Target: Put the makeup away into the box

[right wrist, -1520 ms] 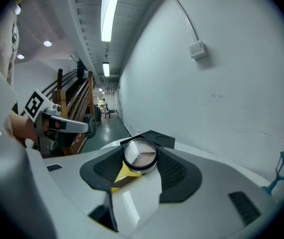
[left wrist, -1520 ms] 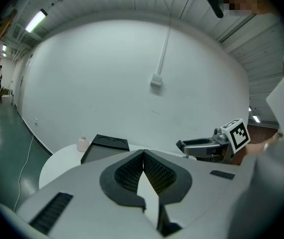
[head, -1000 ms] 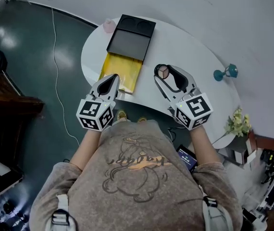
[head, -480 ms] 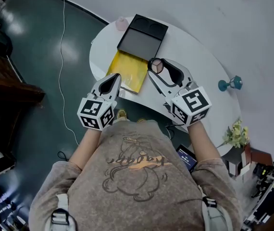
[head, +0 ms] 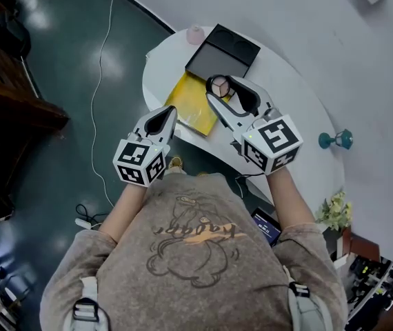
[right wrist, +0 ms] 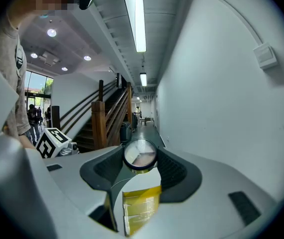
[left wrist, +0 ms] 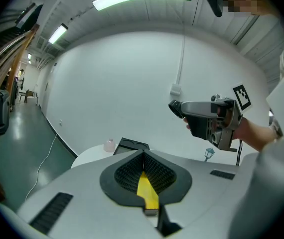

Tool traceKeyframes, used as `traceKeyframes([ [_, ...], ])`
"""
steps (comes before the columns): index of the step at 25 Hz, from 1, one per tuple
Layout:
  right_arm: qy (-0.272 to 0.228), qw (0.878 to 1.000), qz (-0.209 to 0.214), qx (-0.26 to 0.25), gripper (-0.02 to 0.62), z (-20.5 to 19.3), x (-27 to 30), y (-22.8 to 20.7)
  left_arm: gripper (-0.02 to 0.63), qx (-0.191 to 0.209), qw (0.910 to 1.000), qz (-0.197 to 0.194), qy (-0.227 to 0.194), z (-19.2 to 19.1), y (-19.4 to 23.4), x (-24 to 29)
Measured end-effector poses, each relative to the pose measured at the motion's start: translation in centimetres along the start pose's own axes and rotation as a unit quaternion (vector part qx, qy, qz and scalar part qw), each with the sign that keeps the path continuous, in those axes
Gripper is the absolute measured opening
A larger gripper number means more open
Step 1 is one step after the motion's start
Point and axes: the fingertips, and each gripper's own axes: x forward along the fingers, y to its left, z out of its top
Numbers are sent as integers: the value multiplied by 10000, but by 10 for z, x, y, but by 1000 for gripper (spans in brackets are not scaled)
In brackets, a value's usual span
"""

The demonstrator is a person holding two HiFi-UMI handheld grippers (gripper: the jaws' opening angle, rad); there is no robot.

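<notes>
A black box (head: 223, 51) lies on the round white table (head: 286, 109), with a yellow tray (head: 191, 103) drawn out of its near side. My right gripper (head: 217, 83) is shut on a round makeup compact (head: 220, 89) and holds it above the tray's far end, close to the box. In the right gripper view the compact (right wrist: 140, 155) sits between the pads, and the yellow tray (right wrist: 142, 206) shows below. My left gripper (head: 167, 111) is shut and empty, hovering at the table's near edge beside the tray. In the left gripper view the jaws (left wrist: 143, 152) meet; the box (left wrist: 131, 144) lies ahead.
A small pink bottle (head: 195, 34) stands left of the box. A teal figurine (head: 337, 140) and a flower pot (head: 331, 212) are off to the right. A white cable (head: 102, 81) runs over the dark floor on the left. A wooden staircase (right wrist: 102, 121) shows behind.
My right gripper has carried the compact leftwards from over the bare table to above the yellow tray near the box. The left gripper has shifted a little and stays shut.
</notes>
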Motion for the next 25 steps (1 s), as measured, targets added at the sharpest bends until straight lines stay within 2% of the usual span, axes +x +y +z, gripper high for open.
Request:
traceKeyframes([
  [5, 34, 9998, 161, -57, 225, 4, 22, 6, 21, -42, 9999, 159, -23, 3, 12, -10],
  [9, 198, 9996, 182, -131, 225, -10, 38, 1, 21, -62, 9996, 285, -41, 3, 22, -16],
  [17, 797, 9967, 67, 106, 225, -73, 68, -19, 21, -124, 9989, 458, -37, 3, 38, -22],
  [25, 1554, 9878, -77, 99, 225, -144, 92, -34, 21, -156, 9985, 532, 1, 3, 47, -23],
])
